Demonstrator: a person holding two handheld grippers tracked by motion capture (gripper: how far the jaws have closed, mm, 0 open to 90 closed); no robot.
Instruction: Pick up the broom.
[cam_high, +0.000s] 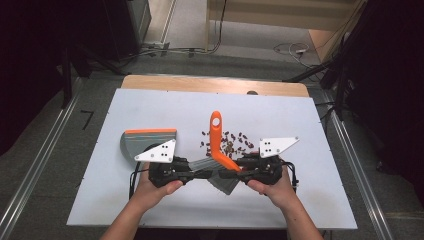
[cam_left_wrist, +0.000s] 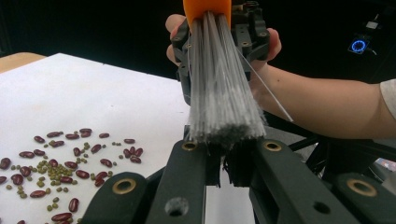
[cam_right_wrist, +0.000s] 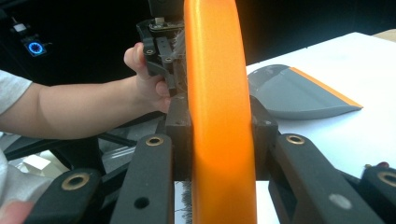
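A brush with an orange handle (cam_high: 216, 135) and grey bristles (cam_high: 212, 169) is held above the white board between both grippers. My left gripper (cam_high: 200, 173) is shut on the bristles (cam_left_wrist: 224, 93), which fan out between its jaws. My right gripper (cam_high: 235, 173) is shut on the lower end of the handle (cam_right_wrist: 217, 93), which stands up between its pads. The handle's free end with its hanging hole points away from me. A grey dustpan (cam_high: 145, 140) with an orange edge lies flat to the left, also seen in the right gripper view (cam_right_wrist: 294, 93).
Red kidney beans and small green beans (cam_high: 230, 142) lie scattered on the white board (cam_high: 150, 105) just beyond the grippers, close to the brush handle (cam_left_wrist: 60, 158). The board rests on a wooden table (cam_high: 200, 82). Dark floor and cables surround it.
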